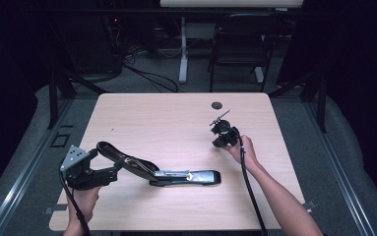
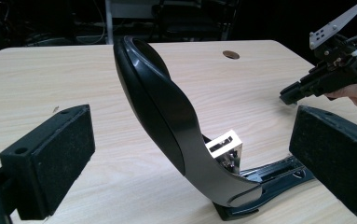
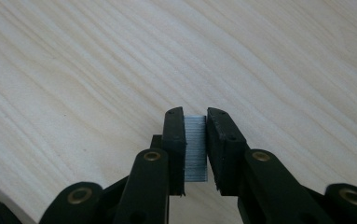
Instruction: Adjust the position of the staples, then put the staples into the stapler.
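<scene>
A strip of staples [image 3: 195, 147] is pinched in the nearly closed right claw [image 3: 195, 140], well beyond the stapler [image 1: 176, 174], ready for loading. The raised stapler lid [image 2: 162, 112] is straddled, untouched, by the wide-open left claw [image 2: 185, 158].

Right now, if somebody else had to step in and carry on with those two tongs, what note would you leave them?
Right tongs: shut on a strip of staples, held just above the table on its right side.
Left tongs: open, one jaw on each side of the stapler's raised top arm, not touching it.
Stapler: near the front of the table, swung open, its metal staple channel exposed.
Done: stapler opened, staples picked up.
Left: probably carry the strip over, lay it in the channel, let go, then close the top arm.
</scene>
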The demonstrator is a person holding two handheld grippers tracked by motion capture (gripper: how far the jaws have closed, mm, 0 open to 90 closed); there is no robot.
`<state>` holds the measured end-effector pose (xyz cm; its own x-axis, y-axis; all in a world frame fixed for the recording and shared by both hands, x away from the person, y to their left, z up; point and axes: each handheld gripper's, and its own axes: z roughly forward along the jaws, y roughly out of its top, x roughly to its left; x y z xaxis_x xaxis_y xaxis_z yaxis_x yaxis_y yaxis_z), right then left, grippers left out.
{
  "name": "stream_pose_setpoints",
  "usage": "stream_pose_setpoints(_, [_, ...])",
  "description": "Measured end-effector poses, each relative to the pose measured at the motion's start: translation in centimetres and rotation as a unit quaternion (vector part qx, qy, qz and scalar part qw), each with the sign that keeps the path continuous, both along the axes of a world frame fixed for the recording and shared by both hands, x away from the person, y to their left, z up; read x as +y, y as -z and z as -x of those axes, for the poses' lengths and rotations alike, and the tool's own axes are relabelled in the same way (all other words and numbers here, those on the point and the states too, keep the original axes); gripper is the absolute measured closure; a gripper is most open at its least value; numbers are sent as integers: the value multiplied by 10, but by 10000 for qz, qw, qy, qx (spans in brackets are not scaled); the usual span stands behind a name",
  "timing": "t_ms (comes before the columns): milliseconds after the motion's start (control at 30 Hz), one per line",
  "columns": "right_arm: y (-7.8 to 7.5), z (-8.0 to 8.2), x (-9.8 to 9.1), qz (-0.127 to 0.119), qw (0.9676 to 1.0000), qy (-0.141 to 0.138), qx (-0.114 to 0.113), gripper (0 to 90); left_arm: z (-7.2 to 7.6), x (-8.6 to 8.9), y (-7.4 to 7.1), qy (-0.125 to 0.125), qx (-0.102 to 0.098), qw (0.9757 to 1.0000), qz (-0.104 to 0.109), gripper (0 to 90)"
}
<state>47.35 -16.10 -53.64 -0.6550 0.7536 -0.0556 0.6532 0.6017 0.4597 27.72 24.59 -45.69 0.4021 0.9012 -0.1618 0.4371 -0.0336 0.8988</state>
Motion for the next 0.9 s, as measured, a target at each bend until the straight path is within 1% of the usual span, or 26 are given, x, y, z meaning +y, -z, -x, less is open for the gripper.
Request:
stream_pose_setpoints(100, [-2, 3, 1, -79, 10000, 34, -5, 780, 0, 0, 0, 21, 9, 10000, -4, 4])
stream_pose_setpoints(133, [-2, 3, 0, -47, 10000, -2, -30, 781, -1, 0, 0, 13, 7, 10000, 5, 4])
stream_pose_setpoints(167, [-4, 4, 0, -40, 10000, -7, 15, 780, -1, 0, 0, 6, 18, 10000, 7, 4])
stream_pose_setpoints(200, [-4, 6, 0, -71, 10000, 17, -3, 780, -1, 0, 0, 13, -8, 10000, 7, 4])
stream_pose_setpoints(233, [-6, 6, -1, -15, 10000, -20, 42, 781, -1, 0, 0, 26, 2, 10000, 2, 4])
stream_pose_setpoints(267, [-6, 7, -1, -17, 10000, -21, 41, 781, -1, 0, 0, 35, 6, 10000, -14, 4])
stream_pose_setpoints(333, [-8, 10, -2, -35, 10000, -2, -14, 782, -1, 0, 0, 34, 18, 10000, -26, 4])
stream_pose_setpoints(433, [-13, 13, -3, -52, 10000, -13, -5, 782, -1, 1, 0, 12, -13, 10000, 27, 6])
stream_pose_setpoints(467, [-14, 15, -3, -130, 9999, -6, -55, 782, -1, 1, 0, 7, -29, 10000, 37, 7])
stream_pose_setpoints(533, [-17, 17, -4, -74, 9999, -79, -57, 782, -2, 0, 0, 32, -4, 10000, 3, 7])
stream_pose_setpoints(567, [-18, 19, -4, -175, 9998, -76, -75, 782, -2, 0, 0, 27, 1, 10000, 7, 7])
stream_pose_setpoints(600, [-20, 19, -5, -70, 9999, -140, -44, 781, -2, 0, 1, 33, 12, 10000, 1, 7])
stream_pose_setpoints(667, [-22, 21, -5, -130, 9997, -168, -80, 782, -2, 0, 1, 48, 36, 10000, -7, 7])
stream_pose_setpoints(700, [-23, 21, -5, -106, 9998, -193, -39, 782, -2, 0, 1, 48, 29, 10000, -7, 7])
stream_pose_setpoints(767, [-25, 23, -5, -142, 9996, -233, -88, 782, -2, -1, 1, 48, 0, 10000, 1, 7])
stream_pose_setpoints(800, [-25, 24, -5, -176, 9995, -244, -101, 782, -2, -1, 0, 48, 28, 10000, -41, 7])
stream_pose_setpoints(867, [-27, 26, -5, -177, 9994, -277, -56, 782, -2, -1, 1, 58, 33, 10000, -43, 7])
stream_pose_setpoints(900, [-27, 28, -4, -230, 9992, -308, -89, 782, -3, -2, 2, 69, 47, 10000, -48, 7])
